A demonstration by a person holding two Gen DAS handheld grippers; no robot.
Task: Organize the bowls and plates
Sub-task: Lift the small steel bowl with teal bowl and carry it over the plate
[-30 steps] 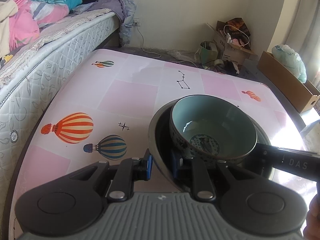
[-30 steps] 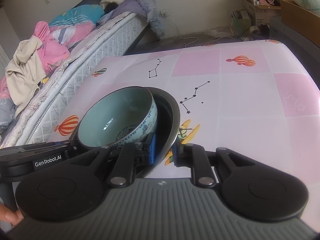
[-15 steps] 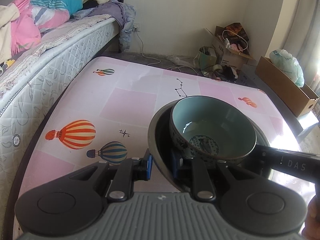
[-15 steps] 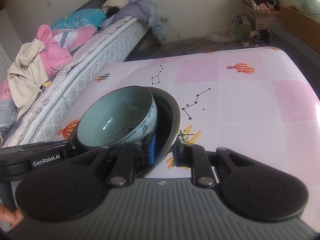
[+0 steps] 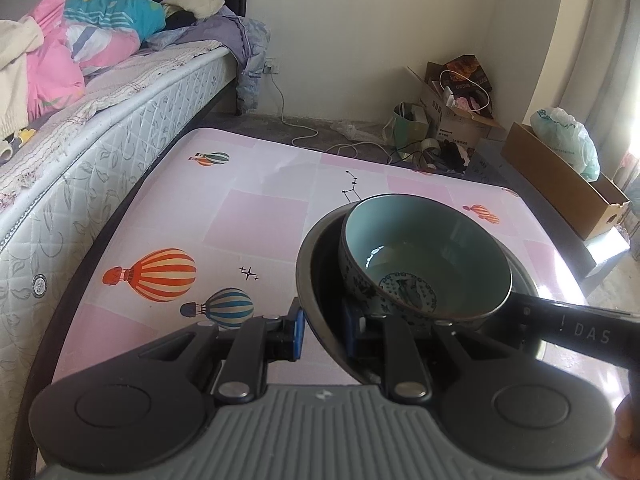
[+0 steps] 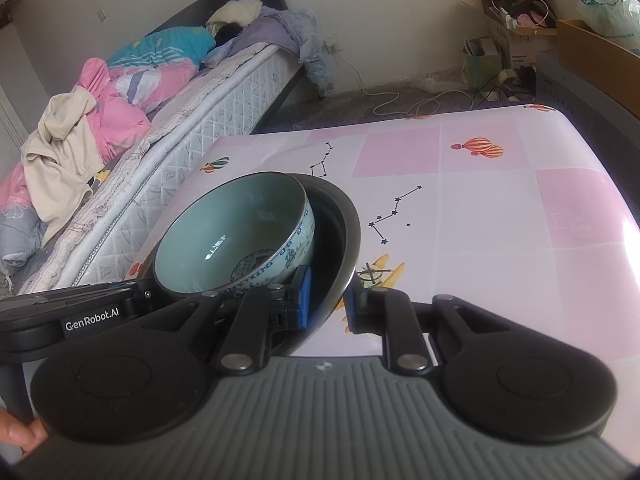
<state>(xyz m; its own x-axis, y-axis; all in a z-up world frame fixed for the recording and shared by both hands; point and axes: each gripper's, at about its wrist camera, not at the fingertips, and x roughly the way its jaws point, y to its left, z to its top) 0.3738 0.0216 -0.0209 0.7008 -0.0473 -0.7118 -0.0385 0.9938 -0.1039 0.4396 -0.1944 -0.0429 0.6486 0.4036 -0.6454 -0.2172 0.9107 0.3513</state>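
Note:
A teal bowl (image 5: 424,256) with blue-and-white patterned sides sits inside a wide dark metal dish (image 5: 316,304). My left gripper (image 5: 324,332) is shut on the dish's near left rim, with its blue pads on either side of the edge. In the right wrist view the same bowl (image 6: 236,240) leans in the dish (image 6: 346,236). My right gripper (image 6: 328,304) is shut on the dish's right rim. Each gripper's black body shows in the other's view, the right gripper (image 5: 576,330) and the left gripper (image 6: 92,314). The dish hangs a little above the table.
A pink tabletop (image 5: 248,216) printed with balloons and constellations lies below. A bed (image 5: 100,120) piled with clothes runs along its left side. Cardboard boxes (image 5: 560,184) and cables crowd the floor at the back right. A person's fingers (image 6: 20,436) show at the frame edge.
Both grippers have risen slightly with the dish and bowl; the table looks a little lower and farther. The grips are unchanged.

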